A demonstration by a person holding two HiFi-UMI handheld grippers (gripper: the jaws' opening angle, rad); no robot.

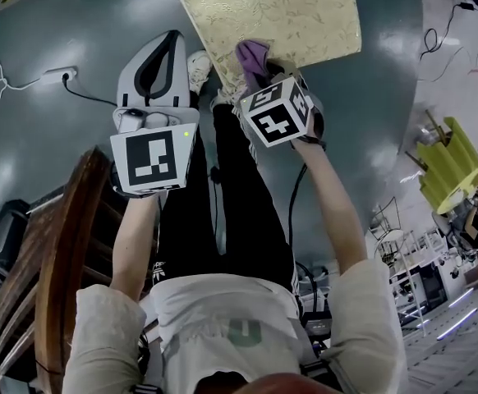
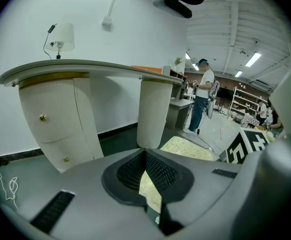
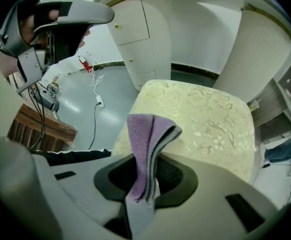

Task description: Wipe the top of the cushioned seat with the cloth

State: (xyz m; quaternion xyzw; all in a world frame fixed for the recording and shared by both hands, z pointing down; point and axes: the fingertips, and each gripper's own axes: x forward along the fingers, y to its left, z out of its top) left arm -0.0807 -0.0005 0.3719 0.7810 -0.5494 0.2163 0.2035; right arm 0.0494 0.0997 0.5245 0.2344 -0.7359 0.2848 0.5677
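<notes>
The cushioned seat, cream with a gold leaf pattern, lies at the top of the head view. My right gripper hangs over its near edge, shut on a folded purple cloth. In the right gripper view the cloth stands up out of the jaws of that gripper, above the seat. My left gripper is held left of the seat over the grey floor, fingertips together and nothing between them. In the left gripper view a strip of the seat shows past the left gripper.
A white curved counter with drawers and a ribbed column stand behind the seat. A dark wooden chair is at my left. A power strip and cable lie on the floor. A person stands far off.
</notes>
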